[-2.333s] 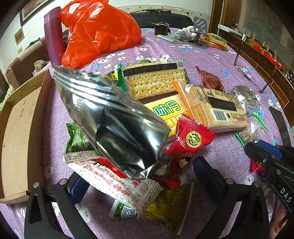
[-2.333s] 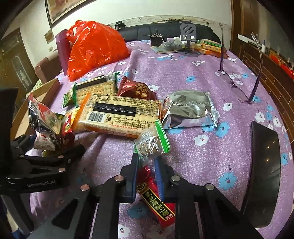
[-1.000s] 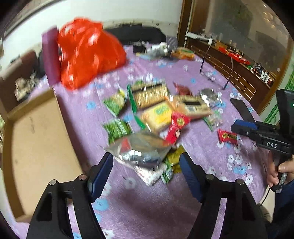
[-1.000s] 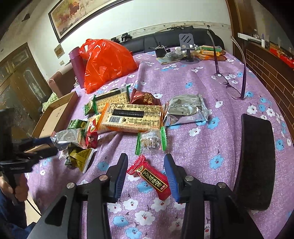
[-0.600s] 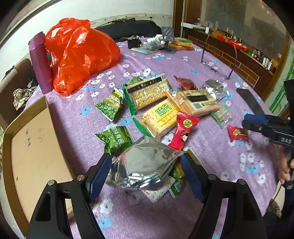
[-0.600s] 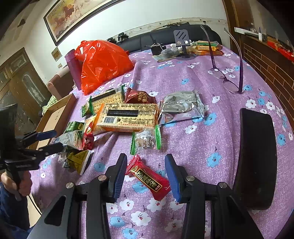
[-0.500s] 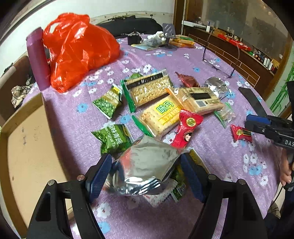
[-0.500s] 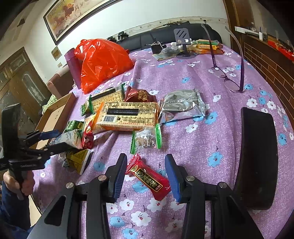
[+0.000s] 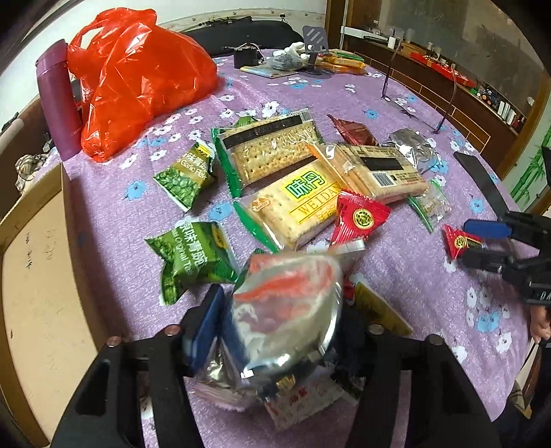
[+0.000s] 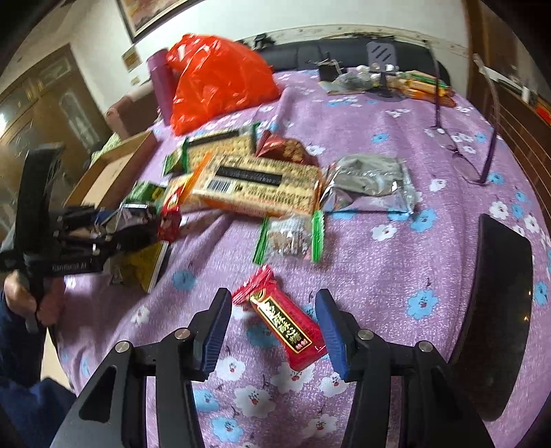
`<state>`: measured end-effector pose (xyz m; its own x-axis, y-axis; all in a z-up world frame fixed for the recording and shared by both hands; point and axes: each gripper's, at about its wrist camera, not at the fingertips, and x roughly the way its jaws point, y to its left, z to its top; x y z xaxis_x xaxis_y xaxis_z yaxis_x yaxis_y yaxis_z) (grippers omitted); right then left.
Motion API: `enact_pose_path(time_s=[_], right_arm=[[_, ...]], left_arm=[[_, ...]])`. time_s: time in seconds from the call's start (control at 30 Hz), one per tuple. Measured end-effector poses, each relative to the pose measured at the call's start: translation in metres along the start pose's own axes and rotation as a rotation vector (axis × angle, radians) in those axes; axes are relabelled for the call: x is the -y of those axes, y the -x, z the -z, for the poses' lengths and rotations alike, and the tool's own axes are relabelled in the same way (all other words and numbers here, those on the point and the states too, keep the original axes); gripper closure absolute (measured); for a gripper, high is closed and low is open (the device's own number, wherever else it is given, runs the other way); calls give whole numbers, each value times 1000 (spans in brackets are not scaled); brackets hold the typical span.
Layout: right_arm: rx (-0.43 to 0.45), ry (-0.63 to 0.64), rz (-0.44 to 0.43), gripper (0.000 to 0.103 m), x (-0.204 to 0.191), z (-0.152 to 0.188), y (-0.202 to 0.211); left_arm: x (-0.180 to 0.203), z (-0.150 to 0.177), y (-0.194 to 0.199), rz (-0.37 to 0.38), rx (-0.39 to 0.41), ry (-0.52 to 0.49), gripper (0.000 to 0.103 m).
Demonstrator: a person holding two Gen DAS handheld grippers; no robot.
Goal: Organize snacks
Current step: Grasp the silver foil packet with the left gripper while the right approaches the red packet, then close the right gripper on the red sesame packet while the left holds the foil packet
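Left wrist view, cardboard box [image 9: 31,310], red plastic bag [image 9: 137,79] bulging, contents hidden

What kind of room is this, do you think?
Probably a home living or dining room: a table under a purple floral tablecloth, a dark sofa behind it, a framed picture on the wall.

Black tool [image 10: 272,331], blue pads [image 10: 217,331], silver screws, seemingly dark-blue sleeve [image 10: 20,379]
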<state>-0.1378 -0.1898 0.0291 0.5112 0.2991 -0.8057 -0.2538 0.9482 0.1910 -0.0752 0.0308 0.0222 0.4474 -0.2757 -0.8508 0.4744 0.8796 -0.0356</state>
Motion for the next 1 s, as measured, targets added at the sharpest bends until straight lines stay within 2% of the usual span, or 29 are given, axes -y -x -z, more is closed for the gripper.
enact_pose_path(time_s=[0.1,0.17,0.27,0.3,0.57,0.73,1.0], right_arm=[[-22,42,4,48,-4,1,-5],[-26,74,23,50,-9,3,-5],[-44,106,38,78,-14,6,-4],[-45,98,31,80,-14,7,-3],[7,59,-9,81,-26,7,8],[75,19,-60,81,-39,-7,20],[99,-23,-168,81,-73,-36,13]], left_arm=[[1,-4,-3,16,6,15,40],[1,-4,-4,16,8,21,47],[2,-2,-1,-6,21,20,49],[1,-1,2,2,32,27,50],[-1,8,22,5,90,54,50],[-9,9,37,-5,131,78,50],[-36,17,57,-36,174,137,50]])
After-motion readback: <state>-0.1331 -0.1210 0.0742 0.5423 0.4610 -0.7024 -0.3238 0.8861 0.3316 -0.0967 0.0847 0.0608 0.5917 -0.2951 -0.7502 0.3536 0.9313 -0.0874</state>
